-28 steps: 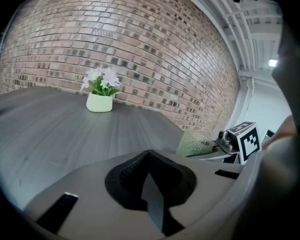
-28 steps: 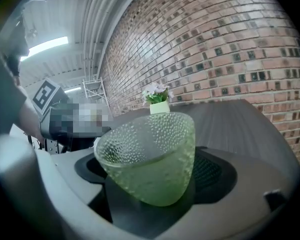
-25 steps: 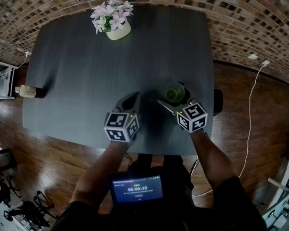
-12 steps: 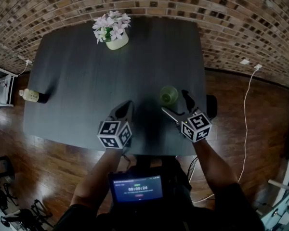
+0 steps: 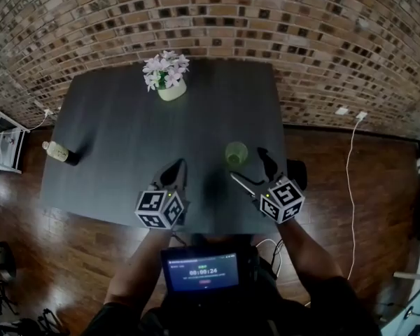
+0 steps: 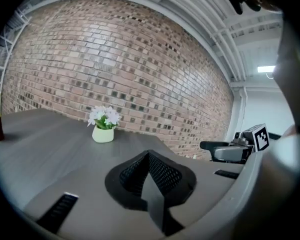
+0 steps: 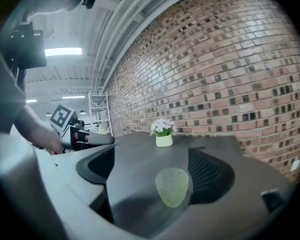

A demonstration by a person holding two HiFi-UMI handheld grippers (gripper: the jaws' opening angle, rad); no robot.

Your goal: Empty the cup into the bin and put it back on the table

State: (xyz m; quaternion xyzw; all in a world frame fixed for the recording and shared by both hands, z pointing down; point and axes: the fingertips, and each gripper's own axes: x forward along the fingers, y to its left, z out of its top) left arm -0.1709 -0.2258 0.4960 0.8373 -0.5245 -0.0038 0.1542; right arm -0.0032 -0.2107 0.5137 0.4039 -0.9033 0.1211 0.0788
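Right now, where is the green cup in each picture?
Head view: green cup on the table, right of middle.
Left gripper view: not in it.
Right gripper view: low centre, upright on the table.
Shared landmark: the flower pot at the table's far side, seen in all three.

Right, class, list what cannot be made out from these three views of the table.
Cup contents: too small in the head view; the right gripper view shows only its frosted side.
Bottle label: too small in the head view, squeezed against the picture's dark edge in the left gripper view.
Bin: appears in no view.
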